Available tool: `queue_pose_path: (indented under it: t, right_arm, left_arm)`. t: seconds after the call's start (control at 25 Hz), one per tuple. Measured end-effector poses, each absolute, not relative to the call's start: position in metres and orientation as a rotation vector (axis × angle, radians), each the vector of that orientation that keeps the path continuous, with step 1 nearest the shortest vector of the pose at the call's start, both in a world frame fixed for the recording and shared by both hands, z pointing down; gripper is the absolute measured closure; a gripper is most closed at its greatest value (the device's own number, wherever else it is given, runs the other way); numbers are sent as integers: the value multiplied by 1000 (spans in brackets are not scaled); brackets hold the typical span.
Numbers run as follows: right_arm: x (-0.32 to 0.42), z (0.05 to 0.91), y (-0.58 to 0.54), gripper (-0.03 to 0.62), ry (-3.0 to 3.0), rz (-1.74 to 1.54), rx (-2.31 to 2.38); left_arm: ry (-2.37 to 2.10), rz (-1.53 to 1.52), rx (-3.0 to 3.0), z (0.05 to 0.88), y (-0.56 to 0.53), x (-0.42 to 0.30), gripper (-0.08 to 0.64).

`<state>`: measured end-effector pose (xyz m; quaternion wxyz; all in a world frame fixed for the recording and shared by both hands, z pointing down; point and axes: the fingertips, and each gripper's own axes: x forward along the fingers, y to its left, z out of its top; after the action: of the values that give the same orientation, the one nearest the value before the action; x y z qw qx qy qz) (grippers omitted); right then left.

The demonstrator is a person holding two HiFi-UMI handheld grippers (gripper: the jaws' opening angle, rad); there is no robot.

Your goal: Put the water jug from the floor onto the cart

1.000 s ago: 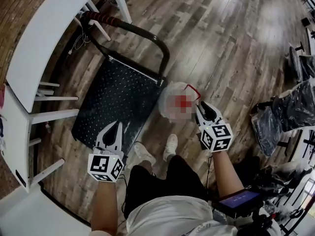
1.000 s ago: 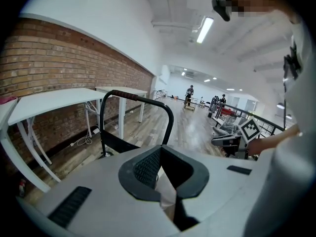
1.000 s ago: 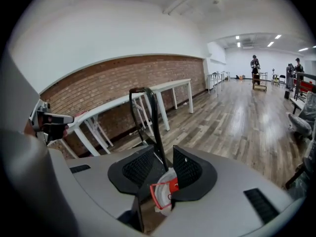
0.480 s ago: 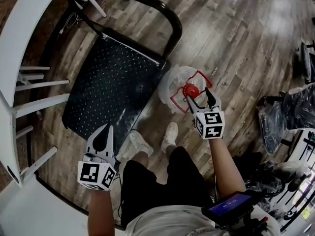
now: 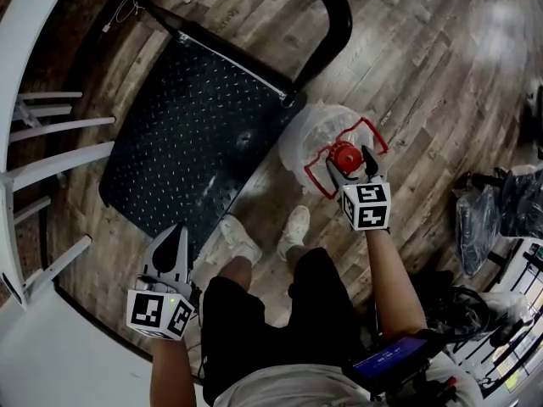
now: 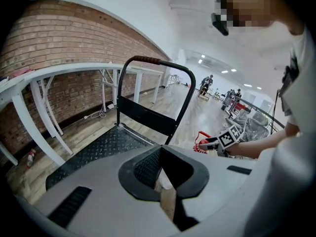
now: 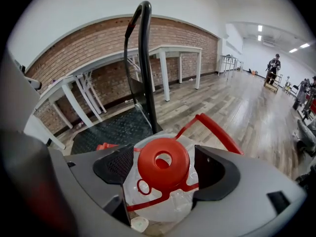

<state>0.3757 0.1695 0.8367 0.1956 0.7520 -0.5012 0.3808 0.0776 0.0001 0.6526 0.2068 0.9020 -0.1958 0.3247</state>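
Right gripper, jaws just opened wide astride the red cap without gripping, hung over the water jug, on the floor at the cart's three o'clock; I had yet to lift it.

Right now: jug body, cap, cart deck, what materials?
Jug body: clear plastic, apparently; floor shows through it. Cap: glossy red plastic, by its sheen. Cart deck: dark studded tread plate, metal or rubber, can't tell.

The right gripper hides part of the water jug; the cart handle is cropped.
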Motion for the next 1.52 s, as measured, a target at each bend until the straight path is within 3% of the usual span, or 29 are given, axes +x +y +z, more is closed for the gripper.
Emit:
queue_pose_path:
  t: [0.88, 1.52]
  right_arm:
    - [375, 827, 185, 279, -1289, 1015, 2176]
    - [339, 640, 195, 281, -1289, 972, 2181]
  left_arm:
    - [-556, 892, 2518, 641, 3, 70, 560]
    - [-658, 615, 2613, 525, -39, 42, 560]
